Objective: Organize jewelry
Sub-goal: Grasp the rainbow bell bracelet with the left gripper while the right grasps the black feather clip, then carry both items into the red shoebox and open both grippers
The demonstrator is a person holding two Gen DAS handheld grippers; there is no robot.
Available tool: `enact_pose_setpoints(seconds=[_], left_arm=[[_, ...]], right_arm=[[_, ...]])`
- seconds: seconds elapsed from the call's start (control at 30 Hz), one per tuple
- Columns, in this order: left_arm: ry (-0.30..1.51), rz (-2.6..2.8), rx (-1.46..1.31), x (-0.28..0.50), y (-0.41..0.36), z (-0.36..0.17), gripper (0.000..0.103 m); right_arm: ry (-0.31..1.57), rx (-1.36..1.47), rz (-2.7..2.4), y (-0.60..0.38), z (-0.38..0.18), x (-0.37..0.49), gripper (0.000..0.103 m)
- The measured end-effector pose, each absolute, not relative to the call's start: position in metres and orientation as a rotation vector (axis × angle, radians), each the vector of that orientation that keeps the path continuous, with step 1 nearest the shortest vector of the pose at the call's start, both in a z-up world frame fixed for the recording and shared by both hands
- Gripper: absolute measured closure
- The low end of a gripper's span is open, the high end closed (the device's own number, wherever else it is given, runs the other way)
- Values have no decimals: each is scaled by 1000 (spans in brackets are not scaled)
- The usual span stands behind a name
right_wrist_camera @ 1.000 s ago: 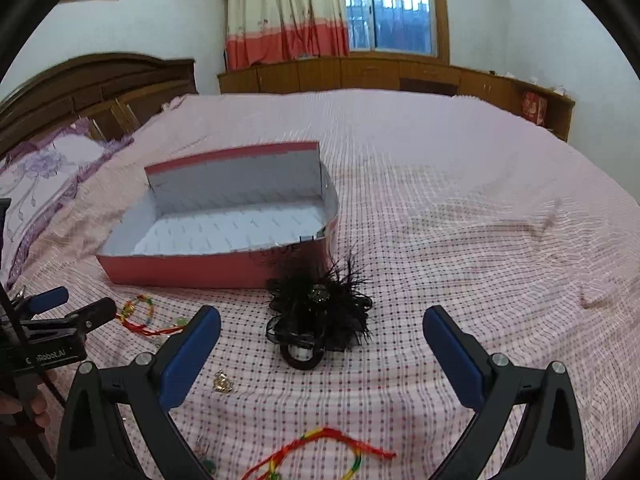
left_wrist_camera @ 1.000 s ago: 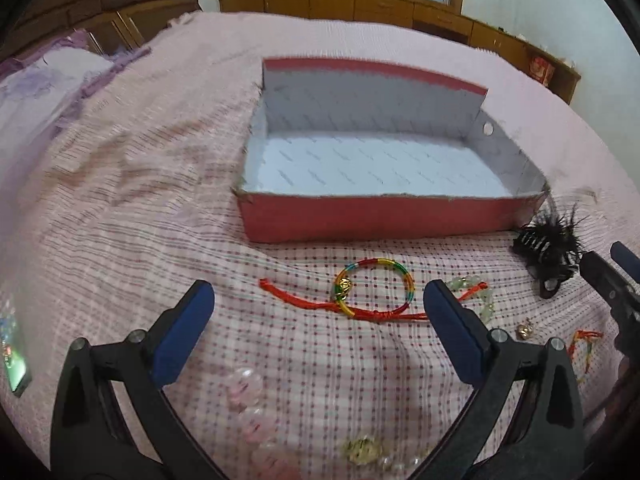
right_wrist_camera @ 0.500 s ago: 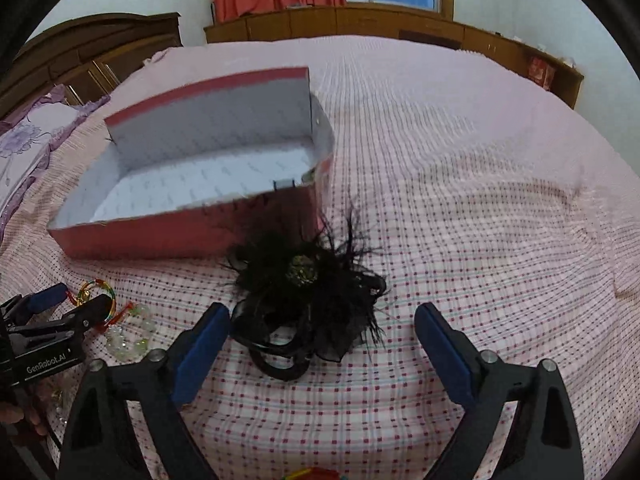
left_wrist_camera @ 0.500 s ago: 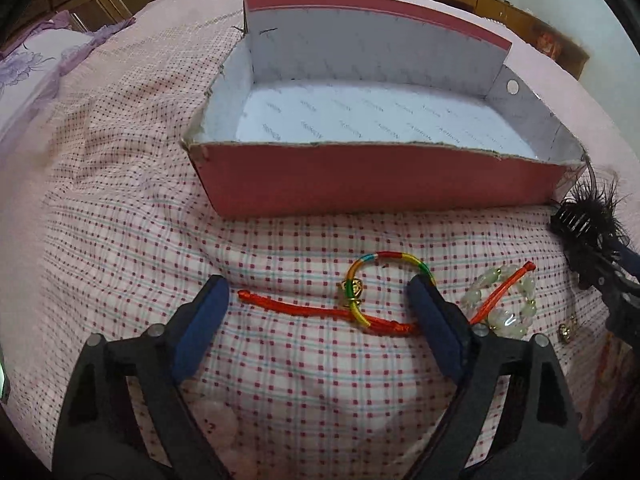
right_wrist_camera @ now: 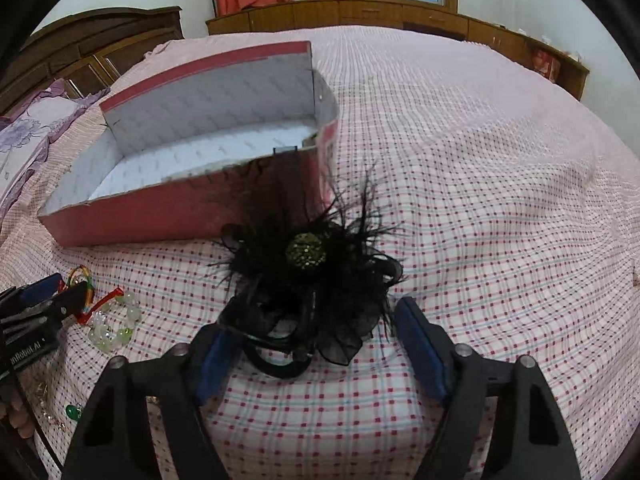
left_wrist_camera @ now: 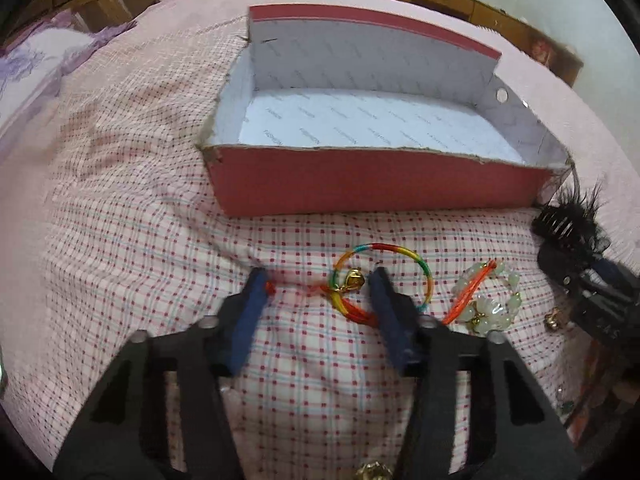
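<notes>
From my left wrist, my left gripper (left_wrist_camera: 320,280) is down on the checked bedspread (left_wrist_camera: 120,240), its blue fingers (left_wrist_camera: 252,312) spread apart on either side of the red cord (left_wrist_camera: 312,289) and the near part of the rainbow bracelet (left_wrist_camera: 384,276), not yet pinching either. A small gold bell (left_wrist_camera: 355,279) hangs on the bracelet between my fingers. Just right of them lies a pale green bead bracelet (left_wrist_camera: 490,300). The red box (left_wrist_camera: 376,188) stands beyond, white inside.

From my right wrist, my right gripper (right_wrist_camera: 316,320) has its fingers (right_wrist_camera: 420,344) wide open around the black feather hair clip (right_wrist_camera: 316,272), which lies on the bedspread (right_wrist_camera: 480,200) just in front of the box's (right_wrist_camera: 160,212) near corner. The left gripper (right_wrist_camera: 48,296) shows at the left edge, beside the bead bracelet (right_wrist_camera: 116,320).
</notes>
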State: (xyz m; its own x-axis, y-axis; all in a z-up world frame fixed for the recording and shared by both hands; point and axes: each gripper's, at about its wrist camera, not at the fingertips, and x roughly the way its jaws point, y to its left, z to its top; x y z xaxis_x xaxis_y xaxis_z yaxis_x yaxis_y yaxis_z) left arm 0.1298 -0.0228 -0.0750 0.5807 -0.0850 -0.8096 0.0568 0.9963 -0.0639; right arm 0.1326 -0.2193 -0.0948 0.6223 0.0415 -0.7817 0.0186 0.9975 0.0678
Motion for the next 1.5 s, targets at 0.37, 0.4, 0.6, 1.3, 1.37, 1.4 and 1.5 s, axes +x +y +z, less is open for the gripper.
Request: enact_pose_setpoints(seconds=[0.37,0.4,0.6,1.3,1.37,1.4,1.5], left_arm=[[911,-103,-103,98,4,-63,92],[904,-111,-106,93,5,-59,92],[857,-134,-122,66,14,-33,92],[679,-195,-93,97,8,35,92],[670,-192,-95,106,10,37,92],[658,-184,-88,113,9,40,92],[646,-158,-67,132,9,39,92]], right_arm=[[862,125,36,-239,-89,113,67],[854,130,40,-241,-88,111,67],[797,142,52,-248,-71,93,67],[670,147,148,-235,6,63,67],[667,139,159,-231,11,71,67],[665,137,164,-230,13,75,67],[657,115,169,-224,18,90,67]])
